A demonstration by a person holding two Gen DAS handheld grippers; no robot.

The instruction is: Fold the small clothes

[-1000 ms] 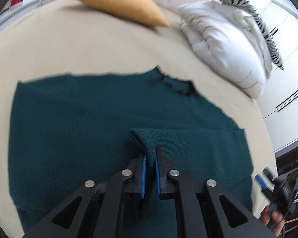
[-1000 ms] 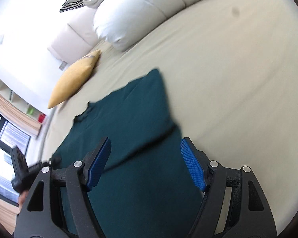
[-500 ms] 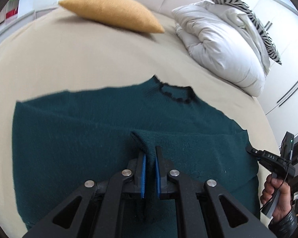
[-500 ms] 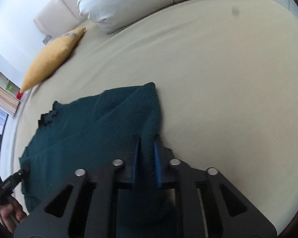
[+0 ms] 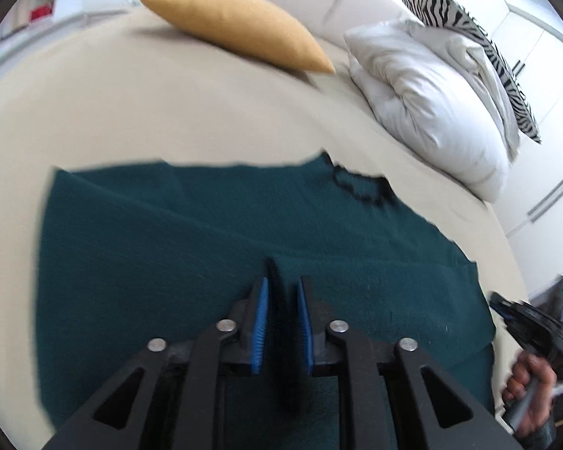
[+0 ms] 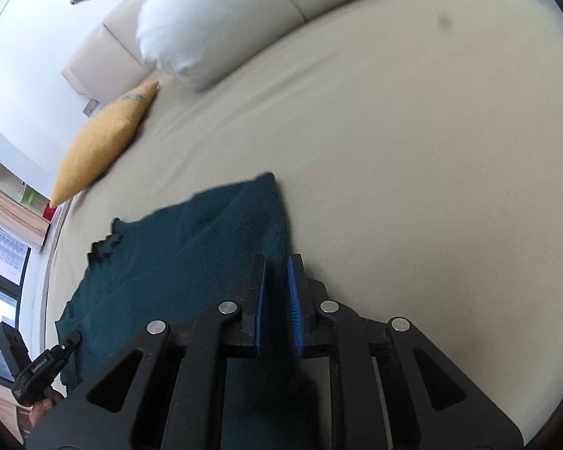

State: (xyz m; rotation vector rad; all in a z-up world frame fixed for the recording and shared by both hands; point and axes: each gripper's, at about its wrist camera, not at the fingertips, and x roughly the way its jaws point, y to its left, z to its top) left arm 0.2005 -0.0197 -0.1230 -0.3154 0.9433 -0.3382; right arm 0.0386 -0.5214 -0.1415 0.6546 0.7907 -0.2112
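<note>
- Sweater (image 5: 214,247): dark teal knit; lies spread flat on the beige bed (image 5: 131,112); collar (image 5: 360,187) with dark trim points toward the pillows; in the right wrist view the sweater (image 6: 191,258) shows one corner pointing up the bed, with bare sheet to its right.
- Left tool (image 5: 281,300): jaws narrow; blue pads (image 5: 261,322) close on a raised ridge of sweater fabric, which runs down between the fingers; the tool sits over the near middle of the garment.
- Right tool (image 6: 277,285): jaws narrow; dark fabric fills the gap between the pads at the sweater's right edge, so it holds that edge; in the left wrist view this tool appears blurred at the lower right, gripped by the right hand (image 5: 529,397).
- Left hand: only a sliver shows at the lower left edge of the right wrist view, under the black handle of the left tool.
- Surroundings: yellow cushion (image 5: 236,26) at the head of the bed; white duvet (image 5: 431,105) bunched beside it; zebra pillow (image 5: 480,37) behind the duvet; all well apart from the sweater.
</note>
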